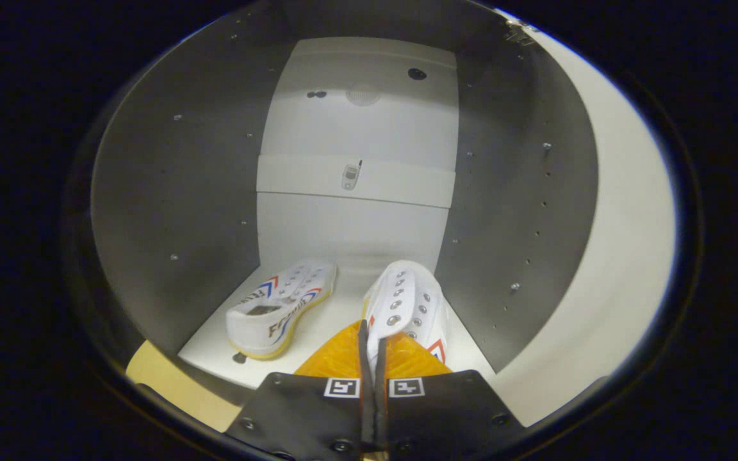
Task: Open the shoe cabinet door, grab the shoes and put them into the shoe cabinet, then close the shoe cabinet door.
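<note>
Inside the shoe cabinet [170,211], one shoe [282,304] lies placed; the gripper [372,346], pinching the second shoe [407,301], should lower gently, then release

the left shoe [281,308] in the cabinet [170,211] bears side lettering starting "fr", the rest too blurred to read.

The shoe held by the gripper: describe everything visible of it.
The held shoe is a white canvas-looking sneaker with two rows of metal eyelets and a red-and-blue mark on its side. It points into the cabinet, toe away, above or on the white bottom shelf near the right wall. The gripper is pinched nearly shut on a thin edge at its near end. The other shoe lies apart on its left.
</note>
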Action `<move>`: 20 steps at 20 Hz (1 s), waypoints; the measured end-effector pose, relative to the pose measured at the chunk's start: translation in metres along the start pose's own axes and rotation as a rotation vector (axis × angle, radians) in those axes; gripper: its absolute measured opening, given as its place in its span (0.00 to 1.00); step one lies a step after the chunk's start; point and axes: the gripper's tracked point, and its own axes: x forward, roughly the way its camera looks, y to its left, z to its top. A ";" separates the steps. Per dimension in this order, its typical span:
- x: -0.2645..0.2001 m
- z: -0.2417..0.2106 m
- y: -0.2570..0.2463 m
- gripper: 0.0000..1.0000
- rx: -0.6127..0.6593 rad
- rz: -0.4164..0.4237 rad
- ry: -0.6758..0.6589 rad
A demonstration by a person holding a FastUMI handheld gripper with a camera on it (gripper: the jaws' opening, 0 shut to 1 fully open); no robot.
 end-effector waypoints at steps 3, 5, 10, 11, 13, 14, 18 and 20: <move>0.033 -0.001 -0.004 0.02 -0.026 0.007 0.024; 0.051 -0.007 -0.005 0.02 -0.051 0.015 0.054; 0.077 -0.019 -0.002 0.02 -0.095 0.032 0.087; 0.077 -0.019 -0.002 0.03 -0.093 0.033 0.089; 0.078 -0.020 -0.002 0.03 -0.095 0.035 0.094; 0.078 -0.021 -0.002 0.03 -0.096 0.031 0.097; 0.072 -0.022 -0.010 0.16 -0.160 -0.022 0.080; 0.063 -0.018 -0.011 0.28 -0.182 -0.042 0.048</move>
